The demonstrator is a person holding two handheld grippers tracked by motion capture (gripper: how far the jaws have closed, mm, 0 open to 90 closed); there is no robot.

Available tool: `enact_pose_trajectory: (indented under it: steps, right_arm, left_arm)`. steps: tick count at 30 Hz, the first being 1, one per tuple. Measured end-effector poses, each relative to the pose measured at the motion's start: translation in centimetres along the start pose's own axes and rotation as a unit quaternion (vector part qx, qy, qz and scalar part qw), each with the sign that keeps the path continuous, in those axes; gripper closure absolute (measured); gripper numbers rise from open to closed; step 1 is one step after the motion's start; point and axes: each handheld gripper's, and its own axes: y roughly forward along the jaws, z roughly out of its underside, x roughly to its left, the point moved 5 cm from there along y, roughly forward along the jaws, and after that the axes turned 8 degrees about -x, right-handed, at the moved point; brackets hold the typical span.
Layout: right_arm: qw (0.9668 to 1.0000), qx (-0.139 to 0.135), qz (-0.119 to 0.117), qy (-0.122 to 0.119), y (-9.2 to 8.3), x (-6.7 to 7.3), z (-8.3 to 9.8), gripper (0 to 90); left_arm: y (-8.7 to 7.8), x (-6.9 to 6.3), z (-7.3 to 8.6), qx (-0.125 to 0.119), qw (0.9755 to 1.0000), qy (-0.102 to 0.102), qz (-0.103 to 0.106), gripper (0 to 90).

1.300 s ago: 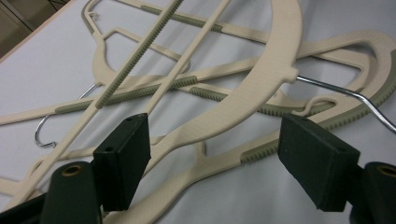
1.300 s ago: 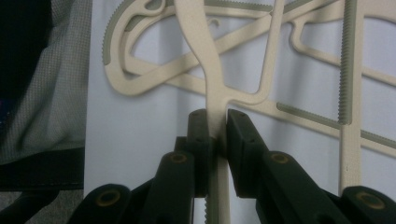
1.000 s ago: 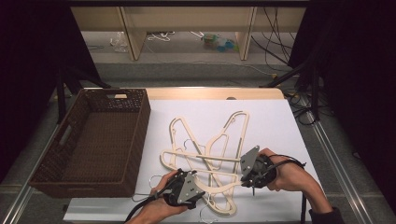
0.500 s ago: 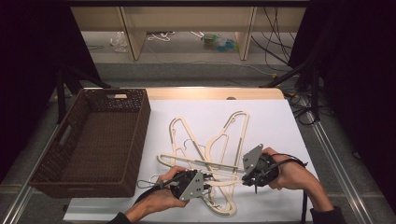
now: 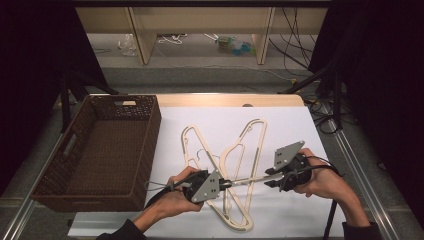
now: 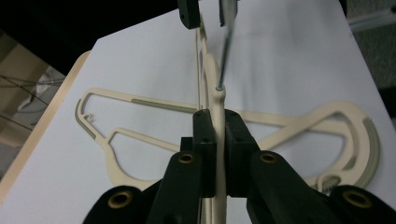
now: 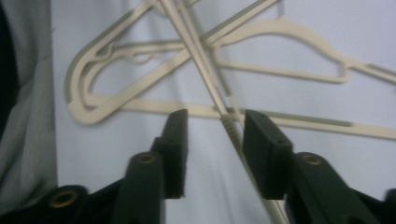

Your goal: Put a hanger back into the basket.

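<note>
Where your left tongs (image 6: 215, 140) clamp the lifted cream hanger (image 6: 211, 79), its lower part is hidden behind them. Your right tongs (image 7: 215, 140) have just been opening; the thin bar passes between, untouched, above the white worktop (image 5: 280, 125).

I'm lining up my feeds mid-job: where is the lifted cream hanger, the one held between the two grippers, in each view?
High view: lifted hanger spans low centre, between left gripper and right gripper.
Left gripper view: it runs up the middle, clamped edge-on in the near jaws.
Right gripper view: its bar slants down between the open jaws.
Shared landmark: the hangers lying on the white table.
</note>
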Motion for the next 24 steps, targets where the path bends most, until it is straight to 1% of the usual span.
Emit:
enact_pose_trajectory:
  steps: [1, 2, 3, 4, 5, 6, 7, 8, 9, 10, 11, 13, 14, 15, 16, 18, 19, 20, 21, 22, 23, 24]
  right_arm:
    - [0.9997, -0.013, 0.015, 0.014, -0.5, -0.2, -0.4, 54.2]
    - [0.9982, -0.036, 0.038, 0.029, -1.1, -0.6, -0.8, 53.8]
    - [0.9973, -0.048, 0.040, 0.038, -1.5, -0.6, -1.0, 52.1]
    - [0.9956, -0.063, 0.049, 0.048, -1.9, -0.8, -1.2, 48.9]
    - [0.9937, -0.074, 0.061, 0.057, -2.3, -1.0, -1.3, 48.6]
    - [0.9921, -0.080, 0.071, 0.065, -2.7, -1.1, -1.4, 48.6]
    - [0.9915, -0.081, 0.076, 0.067, -2.9, -1.1, -1.5, 48.5]
    - [0.9913, -0.084, 0.078, 0.065, -3.0, -1.1, -1.6, 47.9]
    - [0.9910, -0.086, 0.080, 0.065, -3.1, -1.1, -1.7, 47.5]
    - [0.9899, -0.090, 0.085, 0.068, -3.2, -1.0, -1.8, 46.1]
    - [0.9895, -0.093, 0.083, 0.072, -3.3, -0.9, -1.9, 43.4]
    - [0.9896, -0.093, 0.083, 0.072, -3.4, -0.9, -2.0, 42.5]
    - [0.9895, -0.092, 0.084, 0.075, -3.5, -0.8, -2.0, 42.1]
    - [0.9884, -0.096, 0.092, 0.073, -3.4, -0.8, -2.1, 41.4]
    - [0.9897, -0.090, 0.083, 0.074, -3.5, -0.6, -2.1, 40.6]
    - [0.9897, -0.090, 0.082, 0.074, -3.6, -0.4, -2.2, 40.3]
    - [0.9894, -0.093, 0.084, 0.074, -3.7, -0.2, -2.3, 40.0]
    - [0.9894, -0.093, 0.084, 0.074, -3.7, -0.2, -2.3, 40.0]
    - [0.9895, -0.092, 0.083, 0.075, -3.7, -0.2, -2.3, 40.0]
    - [0.9887, -0.097, 0.088, 0.072, -3.6, -0.1, -2.4, 40.0]
    - [0.9897, -0.092, 0.084, 0.071, -3.8, 0.0, -2.4, 40.0]
    - [0.9900, -0.094, 0.078, 0.070, -3.9, 0.2, -2.4, 40.0]
  left_arm:
    - [-0.1, 0.3, 0.0, 0.002, 0.9999, -0.016, -0.002, 85.3]
    - [-0.2, 0.5, -0.1, 0.003, 0.9997, -0.026, -0.003, 85.3]
    - [-0.2, 0.7, 0.0, 0.002, 0.9988, -0.049, -0.007, 85.4]
    - [-0.3, 0.9, 0.0, 0.001, 0.9980, -0.063, -0.008, 85.4]
    - [-0.3, 1.0, 0.0, 0.002, 0.9969, -0.078, -0.008, 85.4]
    - [-0.4, 1.2, 0.0, 0.003, 0.9961, -0.087, -0.010, 85.4]
    - [-0.5, 1.4, 0.0, 0.000, 0.9941, -0.108, -0.013, 85.4]
    - [-0.5, 1.5, -0.1, 0.000, 0.9930, -0.117, -0.014, 85.4]
    - [-0.8, 1.8, -0.2, -0.003, 0.9906, -0.136, -0.017, 85.4]
    - [-1.0, 2.1, -0.2, -0.006, 0.9885, -0.149, -0.021, 85.4]
    - [-1.2, 2.3, -0.3, -0.010, 0.9862, -0.164, -0.022, 85.4]
    - [-1.8, 2.9, -0.4, -0.013, 0.9821, -0.186, -0.029, 85.4]
    - [-2.0, 3.1, -0.4, -0.013, 0.9811, -0.191, -0.032, 85.4]
    - [-2.2, 3.3, -0.4, -0.016, 0.9781, -0.205, -0.034, 85.4]
    - [-2.4, 3.6, -0.4, -0.020, 0.9748, -0.219, -0.036, 85.4]
    - [-2.9, 4.0, -0.2, -0.015, 0.9715, -0.233, -0.039, 85.4]
    - [-3.2, 4.3, -0.2, -0.015, 0.9686, -0.244, -0.047, 85.4]
    - [-3.2, 4.4, -0.2, -0.020, 0.9666, -0.252, -0.044, 85.4]
    - [-3.5, 4.7, -0.1, -0.017, 0.9648, -0.258, -0.050, 85.4]
    - [-3.7, 4.8, -0.1, -0.022, 0.9615, -0.270, -0.048, 85.4]
    - [-4.0, 5.0, 0.1, -0.017, 0.9608, -0.272, -0.049, 85.4]
    - [-4.2, 5.1, 0.1, -0.018, 0.9572, -0.285, -0.047, 85.4]
